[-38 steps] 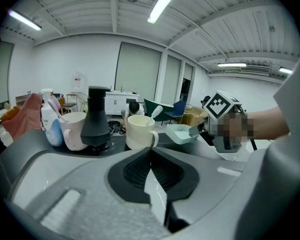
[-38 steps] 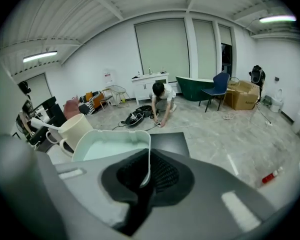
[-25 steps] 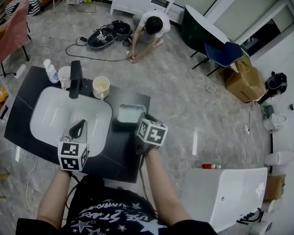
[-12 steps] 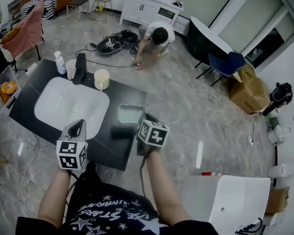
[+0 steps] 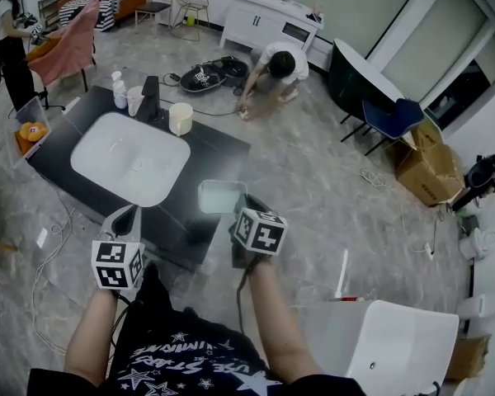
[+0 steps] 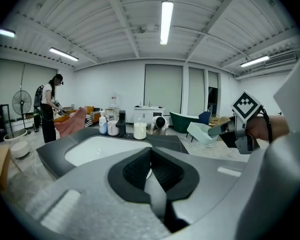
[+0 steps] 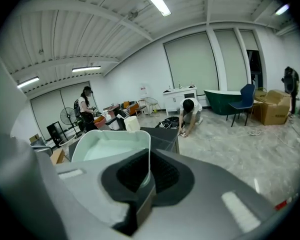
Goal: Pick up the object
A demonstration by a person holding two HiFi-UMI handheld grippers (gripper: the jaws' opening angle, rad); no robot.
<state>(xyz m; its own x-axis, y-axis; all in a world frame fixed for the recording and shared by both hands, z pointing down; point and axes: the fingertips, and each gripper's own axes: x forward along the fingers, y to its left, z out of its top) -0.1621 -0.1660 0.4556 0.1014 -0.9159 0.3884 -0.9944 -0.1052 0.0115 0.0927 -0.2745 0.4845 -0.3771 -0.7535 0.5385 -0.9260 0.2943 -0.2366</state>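
Over the near right edge of the dark tabletop (image 5: 217, 153), right of the white basin (image 5: 132, 159), hangs the pale tray (image 5: 222, 195), its thin wall pinched between the right gripper's (image 5: 236, 211) fingers. It looks like light, stiff, smooth plastic, so a one-sided rim grip could let it pivot. The left gripper's (image 5: 130, 215) fingers are closed together, empty.

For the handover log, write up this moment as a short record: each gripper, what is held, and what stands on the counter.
right gripper: shut on the rim of the tub
left gripper: shut, nothing in it
tub: pale, open on top, looks empty
counter: dark, with a white sink
behind the sink: cup, faucet, bottle
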